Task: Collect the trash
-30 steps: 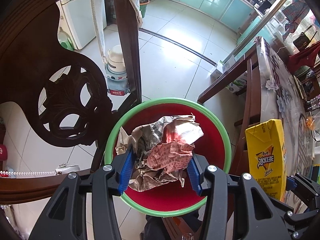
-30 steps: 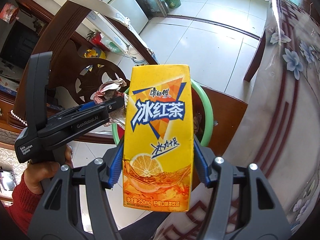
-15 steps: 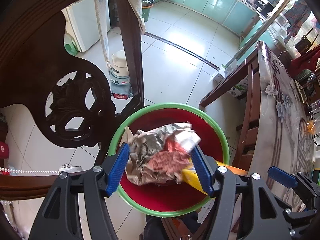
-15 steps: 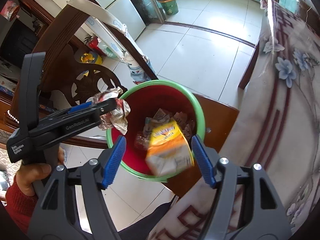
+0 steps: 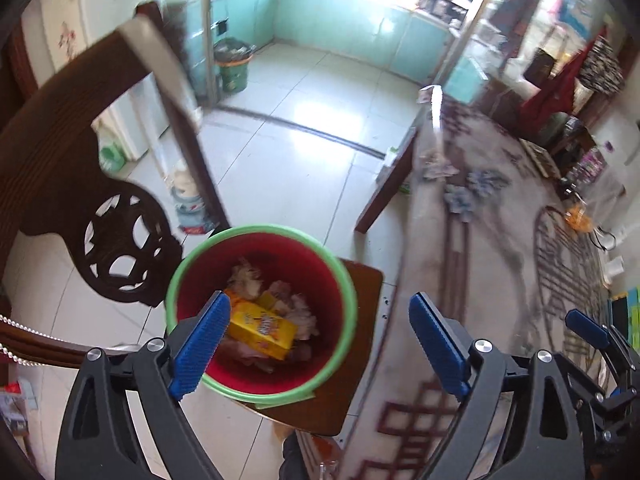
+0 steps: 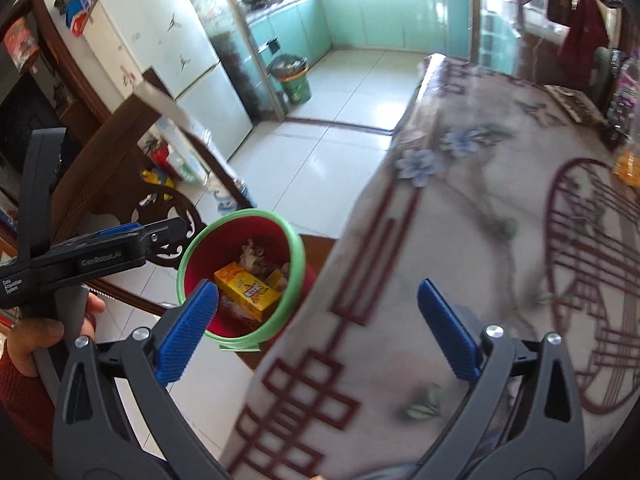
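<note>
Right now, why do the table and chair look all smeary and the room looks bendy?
Left wrist view: the chair back and tablecloth are smeared by motion blur, and the window glare washes out the kitchen. Right wrist view: the tablecloth is streaky too, while the yellow carton in the red bin stays fairly clear. Both fisheye lenses bend straight edges near the rim.

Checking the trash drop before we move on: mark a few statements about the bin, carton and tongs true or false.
1. The yellow carton lies inside the bin. True.
2. The left tongs grip crumpled paper. False: they are open and empty, jaws just opened.
3. The right tongs are open, holding nothing. True.
4. The bin stands on the table. False: it sits on a wooden chair beside the table.
5. The bin's rim is green. True.
</note>
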The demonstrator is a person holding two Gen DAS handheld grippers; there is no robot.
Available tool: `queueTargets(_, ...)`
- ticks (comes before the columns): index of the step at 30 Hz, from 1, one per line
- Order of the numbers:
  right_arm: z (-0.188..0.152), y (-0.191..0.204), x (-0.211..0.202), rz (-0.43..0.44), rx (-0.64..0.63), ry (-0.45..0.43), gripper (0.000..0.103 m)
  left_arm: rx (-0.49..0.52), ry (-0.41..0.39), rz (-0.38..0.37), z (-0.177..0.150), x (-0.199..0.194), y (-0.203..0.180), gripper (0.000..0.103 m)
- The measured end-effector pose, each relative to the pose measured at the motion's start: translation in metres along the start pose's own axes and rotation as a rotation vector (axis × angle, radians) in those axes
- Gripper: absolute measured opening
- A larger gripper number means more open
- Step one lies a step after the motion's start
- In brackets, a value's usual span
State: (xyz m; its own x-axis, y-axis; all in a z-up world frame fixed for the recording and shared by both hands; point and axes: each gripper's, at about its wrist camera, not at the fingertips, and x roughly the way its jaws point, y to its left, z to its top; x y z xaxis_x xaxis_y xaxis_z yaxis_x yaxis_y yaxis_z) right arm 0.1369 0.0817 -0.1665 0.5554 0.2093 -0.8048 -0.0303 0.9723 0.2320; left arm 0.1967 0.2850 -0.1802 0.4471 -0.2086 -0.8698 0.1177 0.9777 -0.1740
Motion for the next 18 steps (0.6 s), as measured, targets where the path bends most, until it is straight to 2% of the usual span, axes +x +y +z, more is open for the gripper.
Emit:
queueTargets(3, -0.010, -0.034, -0.043, -0.028, 0.015, -0.076, 0.098, 0.030, -0.069, -0.031, -0.004, -0.025, -0.045, 0.089)
queueTargets(4, -0.013, -0.043, -0.058, -0.040, 0.017, -0.107, 0.098, 0.033, -0.094, -0.036, -0.004, -0.033, -0.058, 0.095)
queueTargets(5, -0.017, -0.052, -0.072, -0.054, 0.015, -0.140, 0.098, 0.037, -0.136, -0.044, -0.006, -0.044, -0.074, 0.095)
queueTargets(9, -0.038, -0.091, -0.151, -0.143, -0.011, -0.379, 0.098, 0.059, -0.367, -0.077, -0.014, -0.098, -0.137, 0.095)
queueTargets(12, -0.050, -0.118, -0.194, -0.200, -0.026, -0.523, 0.099, 0.075, -0.504, -0.090, -0.021, -0.133, -0.178, 0.095)
queueTargets(16, -0.074, -0.145, -0.235, -0.306, -0.019, -0.713, 0.099, 0.093, -0.617, -0.058, -0.032, -0.165, -0.226, 0.095)
queueTargets(18, -0.080, -0.157, -0.247, -0.352, 0.008, -0.734, 0.099, 0.108, -0.631, -0.020, -0.038, -0.174, -0.251, 0.095)
